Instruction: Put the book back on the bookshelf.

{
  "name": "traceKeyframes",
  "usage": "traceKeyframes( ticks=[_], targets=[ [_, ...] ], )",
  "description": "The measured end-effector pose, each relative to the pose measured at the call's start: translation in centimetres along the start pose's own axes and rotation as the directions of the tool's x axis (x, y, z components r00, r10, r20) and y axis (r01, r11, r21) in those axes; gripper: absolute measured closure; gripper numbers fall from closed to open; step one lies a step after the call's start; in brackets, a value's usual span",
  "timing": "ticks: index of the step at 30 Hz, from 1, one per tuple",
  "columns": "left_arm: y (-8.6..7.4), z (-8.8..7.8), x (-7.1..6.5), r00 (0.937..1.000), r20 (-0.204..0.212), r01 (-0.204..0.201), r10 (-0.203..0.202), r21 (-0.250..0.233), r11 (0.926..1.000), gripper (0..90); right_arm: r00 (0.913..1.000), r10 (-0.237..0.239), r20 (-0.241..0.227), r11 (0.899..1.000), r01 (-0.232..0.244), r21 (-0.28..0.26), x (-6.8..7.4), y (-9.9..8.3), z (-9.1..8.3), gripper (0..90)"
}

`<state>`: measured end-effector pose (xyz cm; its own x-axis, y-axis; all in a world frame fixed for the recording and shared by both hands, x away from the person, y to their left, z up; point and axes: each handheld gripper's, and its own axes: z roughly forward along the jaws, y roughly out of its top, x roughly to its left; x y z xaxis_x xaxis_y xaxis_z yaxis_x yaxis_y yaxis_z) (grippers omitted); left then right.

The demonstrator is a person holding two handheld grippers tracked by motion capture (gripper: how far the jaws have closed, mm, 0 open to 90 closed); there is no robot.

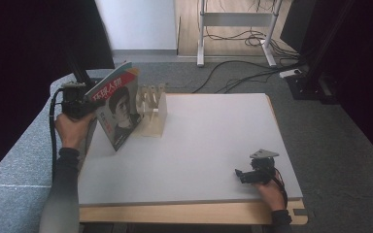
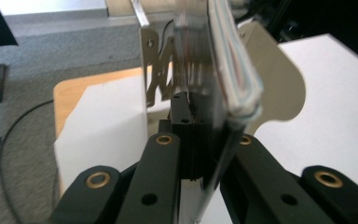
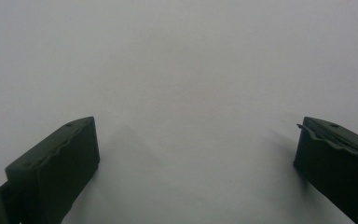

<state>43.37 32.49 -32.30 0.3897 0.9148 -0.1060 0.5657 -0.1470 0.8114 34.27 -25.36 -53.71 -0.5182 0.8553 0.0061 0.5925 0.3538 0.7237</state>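
The left gripper (image 1: pixel 91 108) has its jaws pinched on the edge of a magazine (image 1: pixel 117 108), holding it upright and tilted just over the far left corner of the white tabletop (image 1: pixel 209 141). Its cover, with a portrait, faces the person. Right behind it stands a pale wooden slotted rack (image 1: pixel 154 110). The right gripper (image 1: pixel 241 174) rests near the table's near right corner, jaws spread wide with nothing between them.
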Motion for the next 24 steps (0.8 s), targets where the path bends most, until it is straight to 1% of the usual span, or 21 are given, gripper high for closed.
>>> traceKeyframes(
  ticks=[1,2,3,5,6,7,8,10,11,12,13,16,17,18,19,21,24],
  targets=[
    [0.0,0.3,-0.1,1.0000,0.006,0.004,-0.004,-0.006,1.0000,87.2,1.0000,0.000,0.000,1.000,0.000,0.000,0.0,0.0,0.0,0.0],
    [0.0,0.6,-0.2,1.0000,0.001,0.005,-0.005,-0.009,0.9999,87.1,1.0000,0.000,0.000,1.000,0.000,0.000,0.0,0.0,0.0,0.0],
    [0.0,1.0,-0.3,1.0000,0.003,0.001,-0.001,-0.002,1.0000,87.1,1.0000,-0.001,-0.001,1.000,0.001,0.001,0.0,0.0,0.0,0.0],
    [-0.1,1.5,-0.4,1.0000,-0.006,0.001,-0.001,-0.010,0.9999,87.0,1.0000,0.001,0.001,1.000,-0.001,0.000,0.0,0.0,0.0,0.0],
    [-0.2,1.7,-0.3,1.0000,0.004,0.004,-0.004,-0.011,0.9999,86.9,1.0000,0.001,0.001,1.000,-0.001,0.000,0.0,0.0,0.0,0.0],
    [-0.2,1.8,-0.3,1.0000,-0.007,-0.003,0.003,-0.010,0.9999,86.7,1.0000,0.001,0.001,1.000,-0.001,0.000,0.0,0.0,0.0,0.0],
    [-0.3,1.8,-0.3,0.9995,-0.030,-0.014,0.014,-0.012,0.9998,86.4,1.0000,0.001,0.000,1.000,-0.001,0.000,0.0,0.0,0.0,0.0],
    [-0.4,1.8,-0.1,0.9992,-0.034,-0.019,0.019,-0.005,0.9998,85.8,1.0000,0.001,0.001,1.000,-0.001,0.000,0.0,0.0,0.0,0.0],
    [-0.5,1.8,0.0,0.9985,-0.050,-0.022,0.022,-0.006,0.9997,85.1,1.0000,0.001,0.001,1.000,-0.001,0.000,0.0,0.0,0.0,0.0],
    [-0.5,1.8,0.1,0.9984,-0.051,-0.023,0.023,-0.008,0.9997,83.6,1.0000,0.001,0.001,1.000,-0.001,0.000,0.0,0.0,0.0,0.0],
    [-0.6,1.8,0.2,0.9988,-0.046,-0.018,0.018,-0.005,0.9998,79.9,1.0000,0.001,0.001,1.000,-0.001,0.000,0.0,0.0,0.0,0.0],
    [-0.8,1.9,0.3,0.9976,-0.064,-0.025,0.024,-0.014,0.9996,70.6,1.0000,0.001,0.001,1.000,-0.001,0.000,0.0,0.0,0.0,0.0],
    [-0.9,2.0,0.4,0.9978,-0.063,-0.020,0.019,-0.016,0.9997,62.7,1.0000,0.001,0.000,1.000,-0.001,0.001,0.0,0.0,0.0,0.0],
    [-0.9,2.0,0.5,0.9979,-0.063,-0.018,0.017,-0.013,0.9998,62.7,1.0000,0.001,0.000,1.000,-0.001,0.001,0.0,0.0,0.0,0.0],
    [-1.0,2.0,0.5,0.9979,-0.062,-0.020,0.019,-0.010,0.9998,58.6,1.0000,0.001,0.001,1.000,-0.001,0.001,0.0,0.0,0.0,0.0],
    [-1.1,2.1,0.6,0.9983,-0.055,-0.019,0.019,-0.003,0.9998,51.1,1.0000,-0.001,0.001,1.000,0.001,0.000,0.0,0.0,0.0,0.0],
    [-1.3,1.8,0.8,0.9993,-0.034,-0.014,0.014,-0.009,0.9999,38.8,1.0000,-0.002,0.001,1.000,0.002,-0.001,0.0,0.0,0.0,0.0]
  ],
)
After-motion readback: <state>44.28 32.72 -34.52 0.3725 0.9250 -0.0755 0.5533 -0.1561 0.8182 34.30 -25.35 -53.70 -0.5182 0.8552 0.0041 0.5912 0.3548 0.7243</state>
